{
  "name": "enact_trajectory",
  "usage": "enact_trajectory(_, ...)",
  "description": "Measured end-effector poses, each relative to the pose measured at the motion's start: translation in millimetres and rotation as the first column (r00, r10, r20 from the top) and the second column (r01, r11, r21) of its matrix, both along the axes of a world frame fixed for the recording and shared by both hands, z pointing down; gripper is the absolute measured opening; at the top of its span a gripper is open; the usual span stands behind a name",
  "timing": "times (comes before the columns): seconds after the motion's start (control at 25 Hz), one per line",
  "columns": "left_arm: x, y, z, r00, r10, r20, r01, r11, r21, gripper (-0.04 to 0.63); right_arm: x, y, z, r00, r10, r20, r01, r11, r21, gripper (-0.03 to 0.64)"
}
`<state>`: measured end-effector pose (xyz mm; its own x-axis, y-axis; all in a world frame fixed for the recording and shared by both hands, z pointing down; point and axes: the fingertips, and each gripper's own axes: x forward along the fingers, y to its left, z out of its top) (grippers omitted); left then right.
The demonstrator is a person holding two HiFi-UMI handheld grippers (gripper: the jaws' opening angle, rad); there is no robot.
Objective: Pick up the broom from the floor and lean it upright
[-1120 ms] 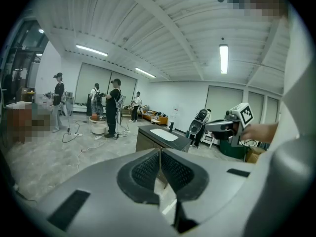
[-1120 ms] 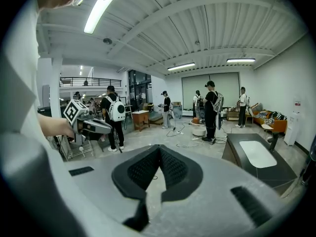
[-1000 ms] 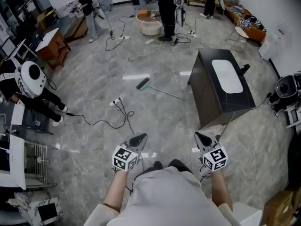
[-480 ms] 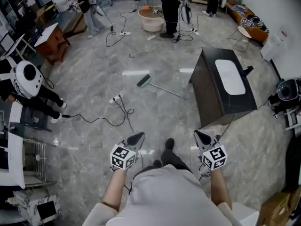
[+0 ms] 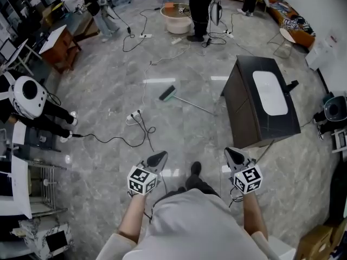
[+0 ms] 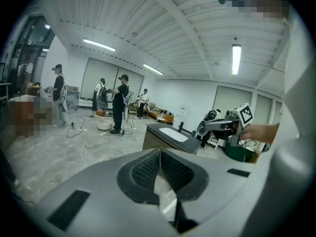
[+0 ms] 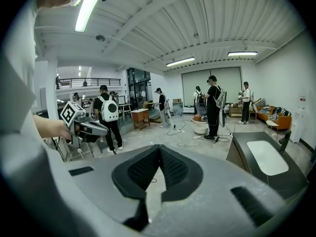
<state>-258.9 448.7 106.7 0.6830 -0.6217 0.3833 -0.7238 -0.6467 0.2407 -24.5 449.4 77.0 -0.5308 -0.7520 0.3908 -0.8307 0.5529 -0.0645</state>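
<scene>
The broom (image 5: 167, 93) lies flat on the grey floor well ahead of me in the head view. Its green head points left and its thin handle runs right toward the dark cabinet (image 5: 250, 108). My left gripper (image 5: 161, 156) and right gripper (image 5: 230, 154) are held side by side at waist height, far short of the broom. In the left gripper view the left gripper (image 6: 159, 152) has its pads pressed together on nothing. The right gripper (image 7: 159, 149) is likewise shut and empty in its own view. Neither gripper view shows the broom.
A power strip with trailing cables (image 5: 135, 116) lies on the floor between me and the broom. A white robot (image 5: 27, 93) and a wire rack stand at the left. Several people and a round basin (image 5: 178, 16) are at the back. My shoe (image 5: 194, 169) is stepped forward.
One shoe has stepped forward between the grippers, and the far basin and people have slid toward the view's top edge. Both grippers stay shut and empty.
</scene>
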Motion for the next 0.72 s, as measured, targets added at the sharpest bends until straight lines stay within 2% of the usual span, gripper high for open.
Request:
enact_trajectory(0.4, 37, -88, 4, 0.999, -0.042, 0.032, 0.042, 0.999, -0.017, 0.011, 36, -108, 11, 0.999, -0.039, 0.037, 0.039, 0.999, -0.007, 0.001)
enact_trajectory(0.72, 80, -155, 6, 0.998, -0.037, 0.056, 0.037, 0.999, -0.011, 0.011, 72, -171, 25, 0.997, -0.057, 0.057, 0.059, 0.998, -0.027, 0.000)
